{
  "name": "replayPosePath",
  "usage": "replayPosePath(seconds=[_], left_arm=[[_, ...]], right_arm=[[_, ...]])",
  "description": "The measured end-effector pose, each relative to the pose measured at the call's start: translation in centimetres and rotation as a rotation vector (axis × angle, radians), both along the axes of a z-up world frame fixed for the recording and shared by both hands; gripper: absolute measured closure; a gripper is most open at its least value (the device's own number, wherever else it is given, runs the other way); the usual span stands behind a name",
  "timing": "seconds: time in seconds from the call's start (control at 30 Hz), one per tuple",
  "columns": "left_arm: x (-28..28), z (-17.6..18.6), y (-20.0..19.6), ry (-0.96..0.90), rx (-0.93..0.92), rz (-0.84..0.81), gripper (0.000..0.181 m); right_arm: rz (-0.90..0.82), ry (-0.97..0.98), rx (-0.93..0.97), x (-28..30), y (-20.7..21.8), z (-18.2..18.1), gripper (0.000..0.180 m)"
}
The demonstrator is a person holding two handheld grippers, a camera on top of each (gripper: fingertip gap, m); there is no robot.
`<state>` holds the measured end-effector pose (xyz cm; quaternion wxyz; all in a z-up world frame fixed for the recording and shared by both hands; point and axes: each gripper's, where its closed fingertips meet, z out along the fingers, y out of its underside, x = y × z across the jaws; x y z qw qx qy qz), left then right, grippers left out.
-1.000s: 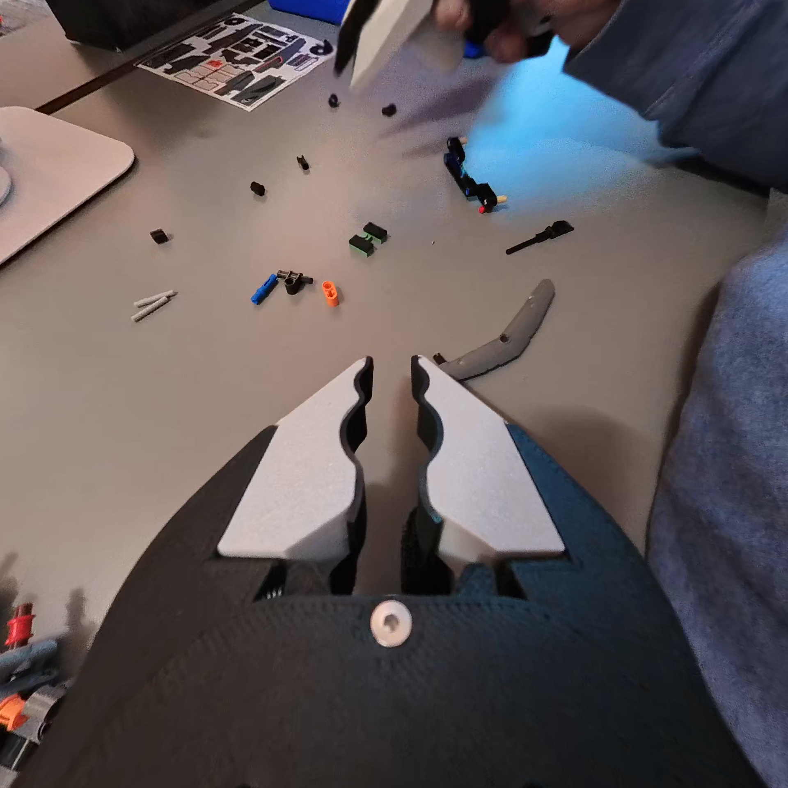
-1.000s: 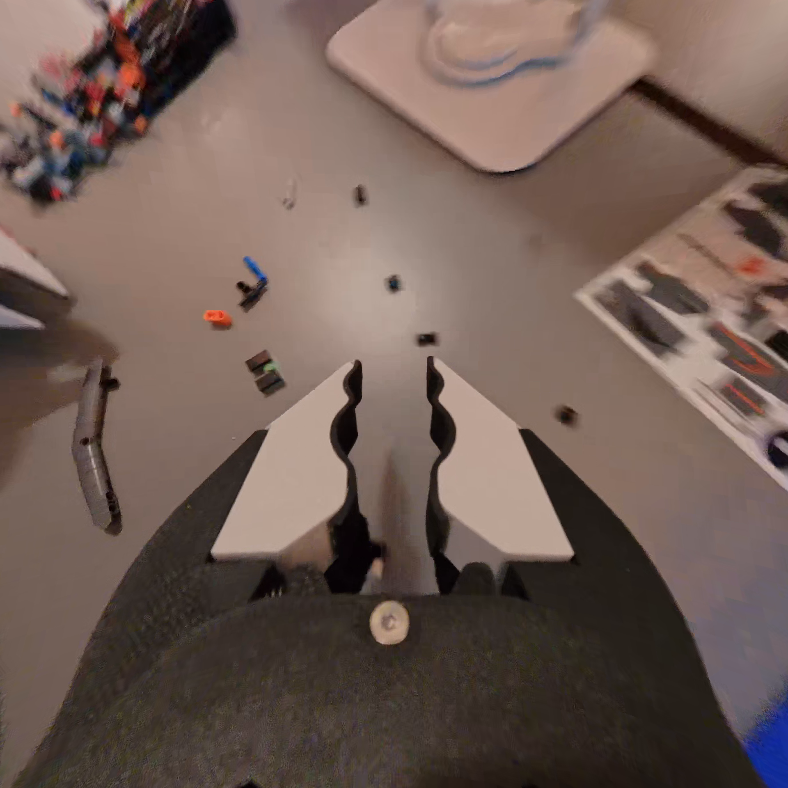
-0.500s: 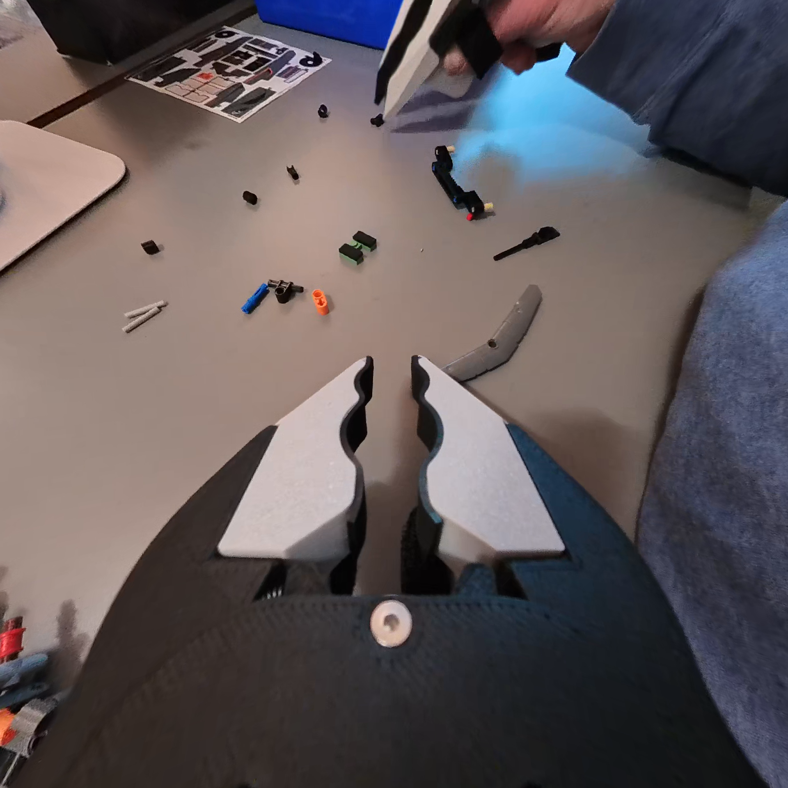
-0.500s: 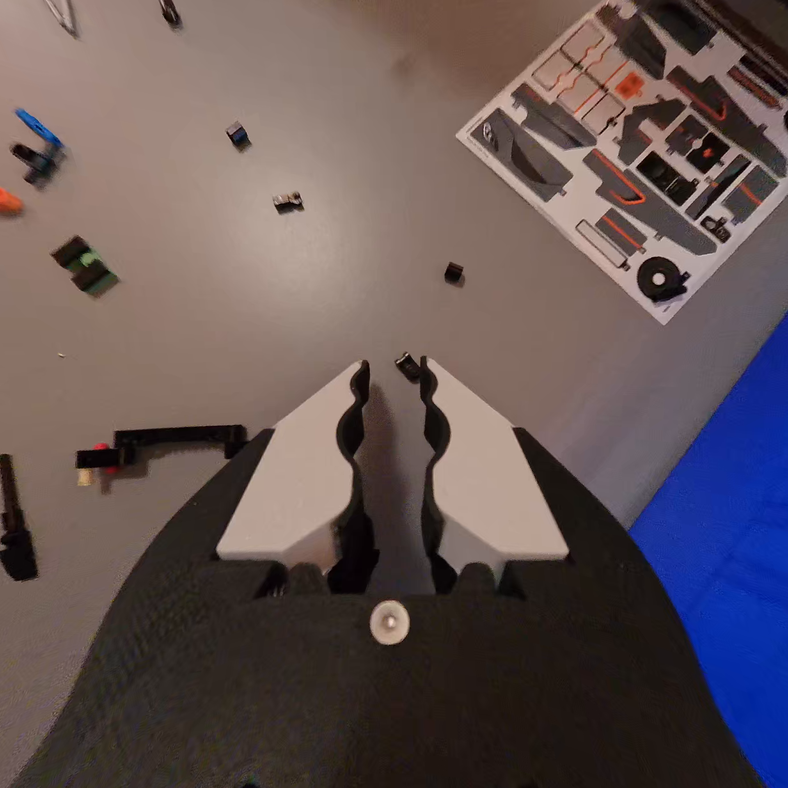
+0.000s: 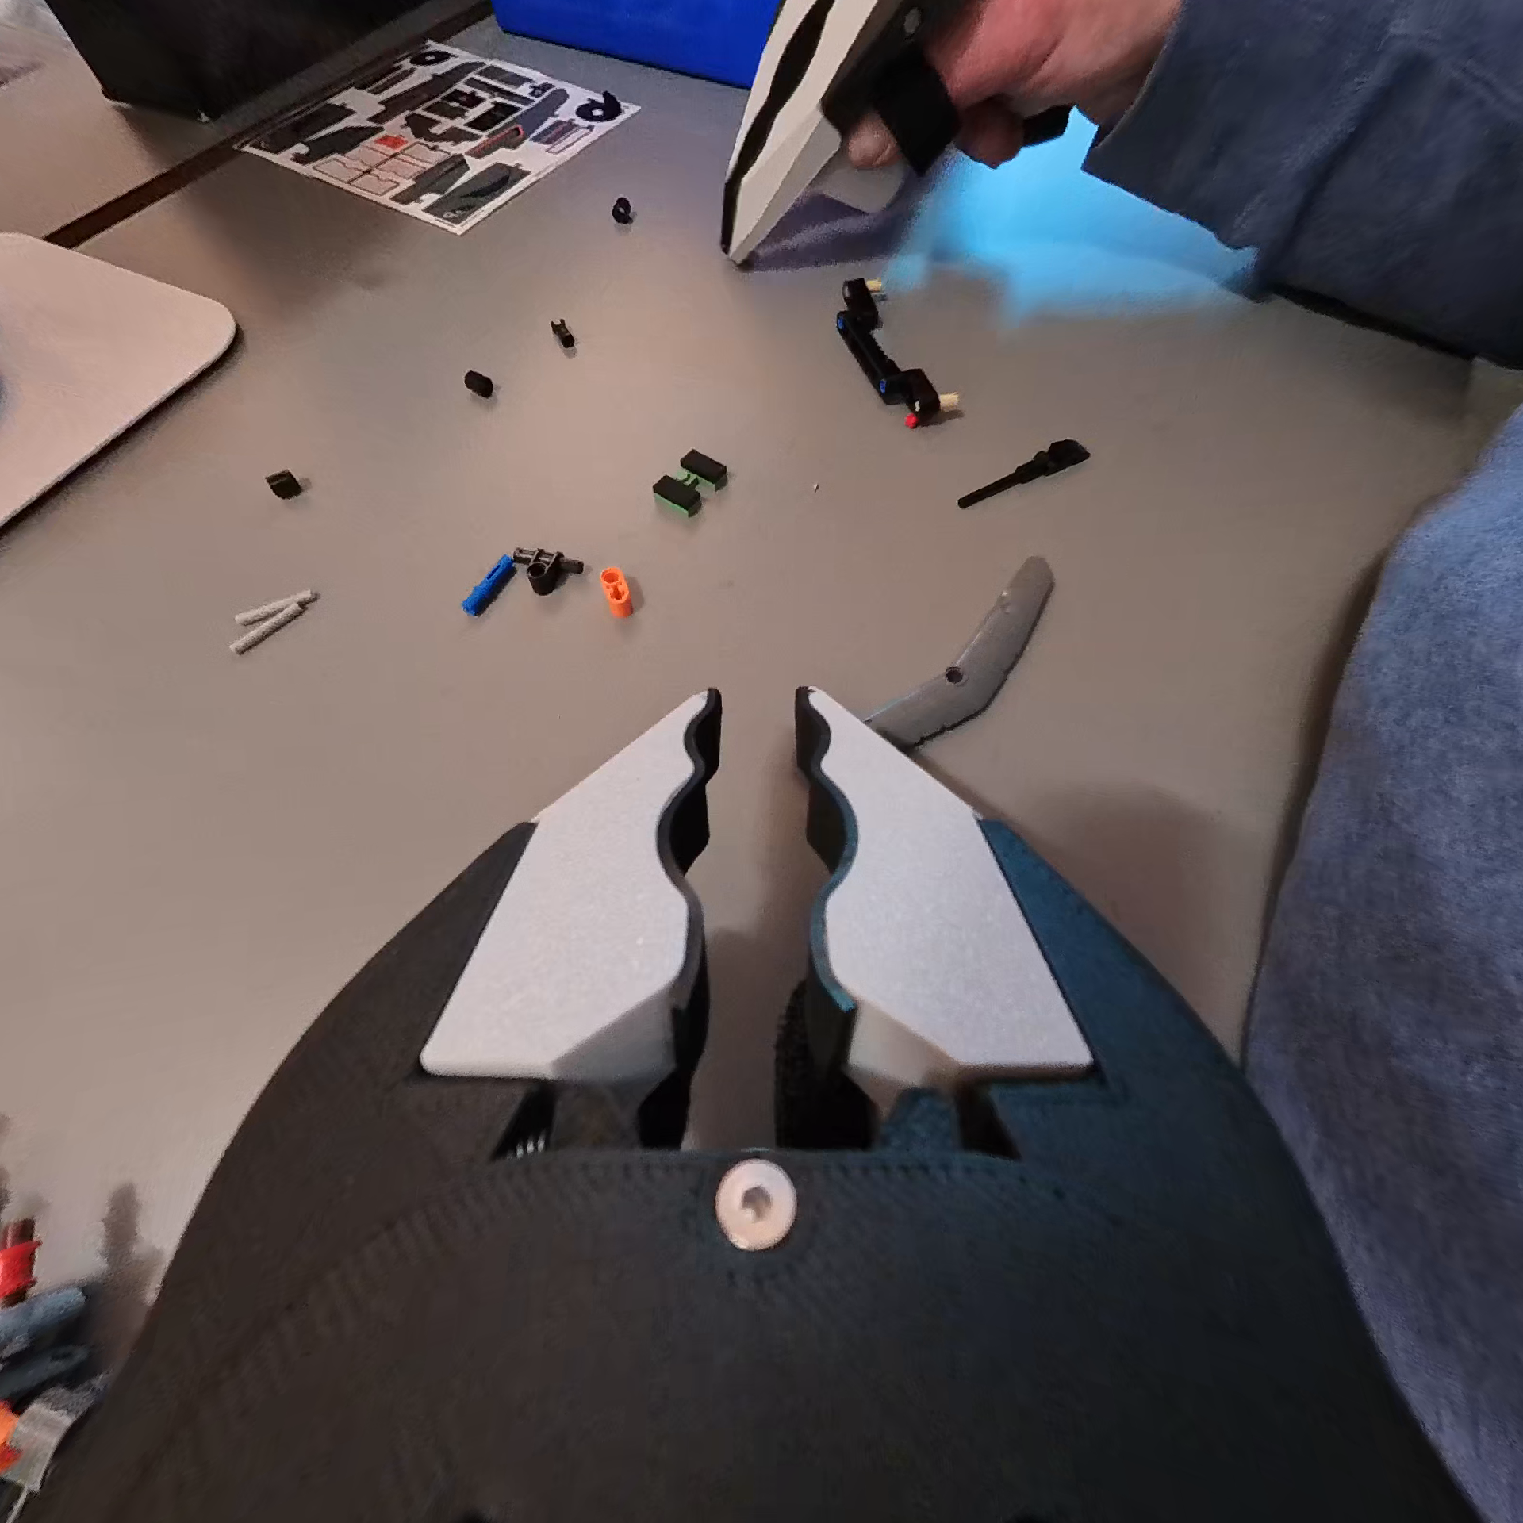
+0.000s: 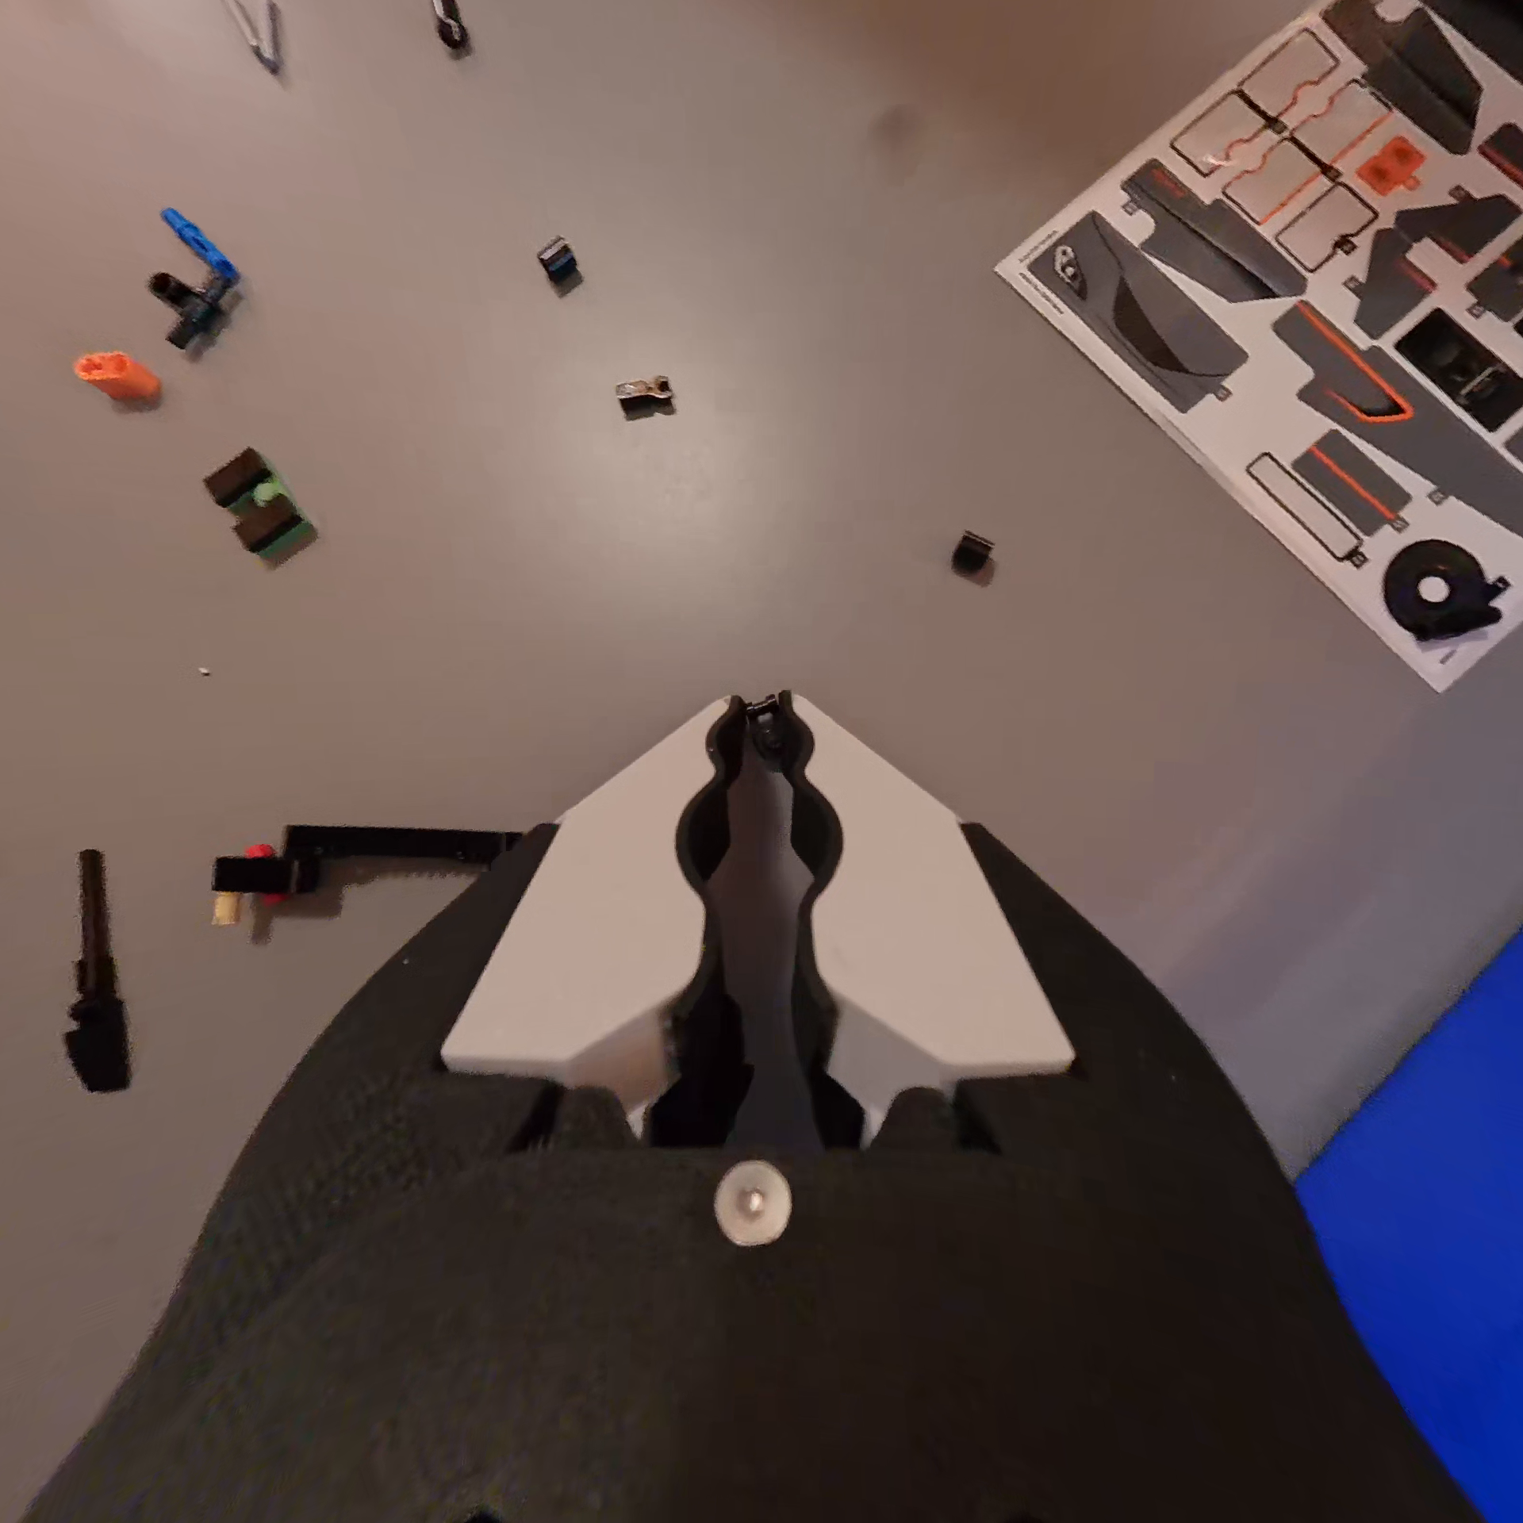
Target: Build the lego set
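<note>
1. Soft, even indoor light falls on the grey surface (image 5: 247, 824), with a pale sheen patch in the right wrist view.
2. A blue-cyan glow (image 5: 1030, 247) smears across the far side in the left wrist view.
3. Wide-angle bending stretches the edges.
4. The lower corners blur.

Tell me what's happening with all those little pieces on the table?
A person is building a Lego set with two hand-held grippers. The right gripper has its jaws shut on a tiny black pin, right down at the grey table. The left gripper is open and holds nothing, with a curved grey piece beside it. Other small parts lie scattered, near a sticker sheet.
</note>
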<state>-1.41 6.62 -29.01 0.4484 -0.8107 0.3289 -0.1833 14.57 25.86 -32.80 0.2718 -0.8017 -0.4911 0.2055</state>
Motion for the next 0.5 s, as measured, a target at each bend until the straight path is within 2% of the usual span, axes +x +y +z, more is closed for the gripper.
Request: replayPosePath(seconds=[0.13, 0.33, 0.5], left_arm=[[-0.1, 0.2, 0.4, -0.001, 0.001, 0.023, 0.164], [0.1, 1.0, 1.5, -0.048, -0.008, 0.061, 0.154], [0.3, 2.0, 2.3, 0.046, 0.072, 0.051, 0.151]], right_arm=[[0.055, 0.059, -0.008, -1.4, -1.9, 1.5, 0.174], [0.246, 0.138, 0.052, -5.7, -6.7, 5.1, 0.174], [0.39, 0.218, 0.039, -9.5, -10.6, 7.6, 0.174]])
